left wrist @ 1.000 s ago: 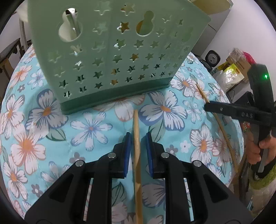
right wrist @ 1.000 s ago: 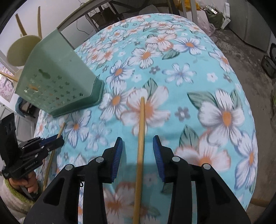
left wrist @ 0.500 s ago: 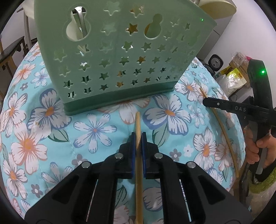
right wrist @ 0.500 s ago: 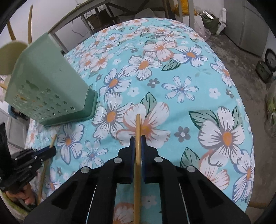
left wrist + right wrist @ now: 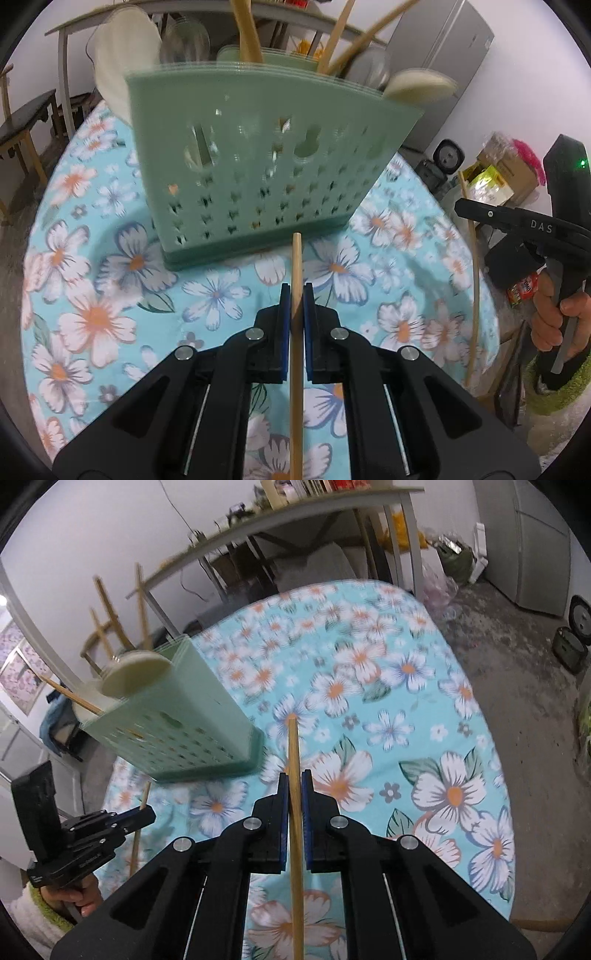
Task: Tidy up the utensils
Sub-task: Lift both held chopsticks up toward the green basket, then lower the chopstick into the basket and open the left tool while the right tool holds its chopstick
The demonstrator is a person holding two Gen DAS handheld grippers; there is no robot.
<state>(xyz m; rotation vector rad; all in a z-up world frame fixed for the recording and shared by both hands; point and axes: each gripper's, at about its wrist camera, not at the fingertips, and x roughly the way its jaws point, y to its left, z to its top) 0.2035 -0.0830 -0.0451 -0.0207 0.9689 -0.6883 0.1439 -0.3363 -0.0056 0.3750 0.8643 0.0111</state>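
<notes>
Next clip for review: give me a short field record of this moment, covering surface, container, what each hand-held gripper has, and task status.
surface: round table with a floral cloth
container: green basket with star holes, standing on the cloth, several sticks and pale round utensils already in it
left hand-held gripper: shut on a chopstick
right hand-held gripper: shut on a second chopstick
chopstick position: both tips point forward, toward or beside the basket; neither is inside it
task status: two chopsticks picked up, not yet put in the basket
</notes>
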